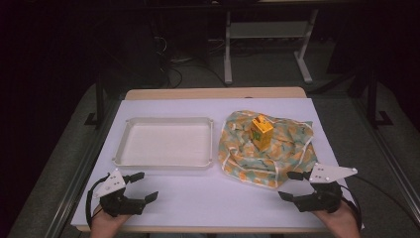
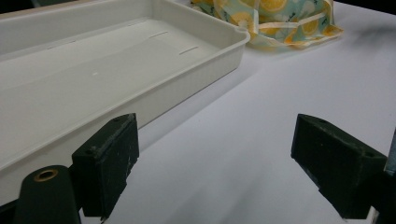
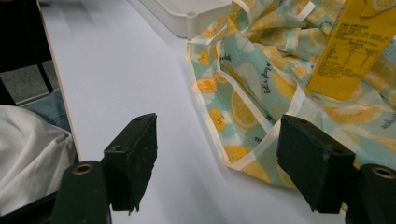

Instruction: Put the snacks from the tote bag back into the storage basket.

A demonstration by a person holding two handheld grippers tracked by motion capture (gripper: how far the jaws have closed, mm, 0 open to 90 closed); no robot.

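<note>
We are holding the left gripper (image 1: 140,186) and right gripper (image 1: 292,185) with jaws apart and empty. The yellow carton (image 1: 261,132) is standing on the lemon-print cloth (image 1: 247,153), at 3 o'clock from the white tray (image 1: 166,162). We should grip its sides squarely, not catching the cloth.

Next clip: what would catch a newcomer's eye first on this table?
The yellow carton stands upright on the crumpled lemon-print cloth at the table's right. Left of the cloth lies an empty white tray. Nearest the person, the left gripper and right gripper wait with jaws apart, holding nothing, the right one close to the cloth's near edge.
</note>
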